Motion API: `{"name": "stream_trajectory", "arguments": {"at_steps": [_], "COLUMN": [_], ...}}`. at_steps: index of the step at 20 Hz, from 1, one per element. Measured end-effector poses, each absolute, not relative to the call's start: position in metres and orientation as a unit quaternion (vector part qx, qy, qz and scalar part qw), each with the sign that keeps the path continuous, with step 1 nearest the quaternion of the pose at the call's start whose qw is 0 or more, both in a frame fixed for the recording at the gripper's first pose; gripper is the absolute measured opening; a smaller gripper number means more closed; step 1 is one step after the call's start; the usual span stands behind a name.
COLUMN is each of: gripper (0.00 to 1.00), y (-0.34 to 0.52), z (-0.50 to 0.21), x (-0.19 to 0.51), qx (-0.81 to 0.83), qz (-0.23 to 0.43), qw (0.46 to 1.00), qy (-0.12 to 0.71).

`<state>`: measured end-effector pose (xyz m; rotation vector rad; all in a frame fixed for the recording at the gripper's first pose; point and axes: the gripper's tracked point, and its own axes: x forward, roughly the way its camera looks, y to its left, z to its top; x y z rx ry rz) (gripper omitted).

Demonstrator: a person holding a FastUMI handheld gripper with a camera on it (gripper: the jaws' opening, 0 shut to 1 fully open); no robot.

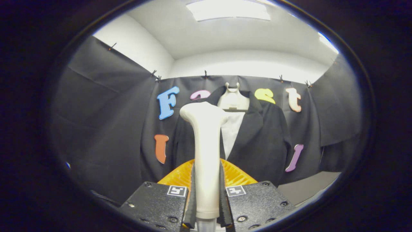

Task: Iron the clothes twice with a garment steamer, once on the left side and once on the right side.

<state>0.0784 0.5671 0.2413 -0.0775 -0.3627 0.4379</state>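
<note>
The gripper [207,193] is clamped on the steamer [206,154] — both fingers press its handle from either side, and the tool stands upright between them with its flared head at the top. The jacket [257,141] hangs beyond the fingers on a hanger [232,98] against the booth wall, directly ahead and apart from the steamer head.

The step in hand looks like the approach for a pass. To do it well, the person would carry the head up to one front panel, high by the lapel, and draw it down in one straight, slow stroke — keeping the tool upright and the grip firm so the handle does not twist between the fingers. The head should skim the cloth, not shove it, since the jacket hangs free and would swing. Then the same on the other panel.

The steamer is pale, smooth and slim, widening to a rounded head. The jacket is dark, open at the front over a lighter lining or shirt, and hangs fairly flat.
</note>
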Motion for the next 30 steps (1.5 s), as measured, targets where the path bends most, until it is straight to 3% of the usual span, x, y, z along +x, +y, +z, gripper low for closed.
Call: {"name": "stream_trajectory", "arguments": {"at_steps": [8,17,30], "gripper": [0.31,0.31,0.31], "y": [0.613,0.619,0.572], "z": [0.313,0.245,0.147], "x": [0.136,0.140,0.131], "qx": [-0.054,-0.092,-0.075], "qz": [0.194,0.222,0.191], "qw": [0.953,0.953,0.974], "qy": [-0.229,-0.187,-0.096]}}
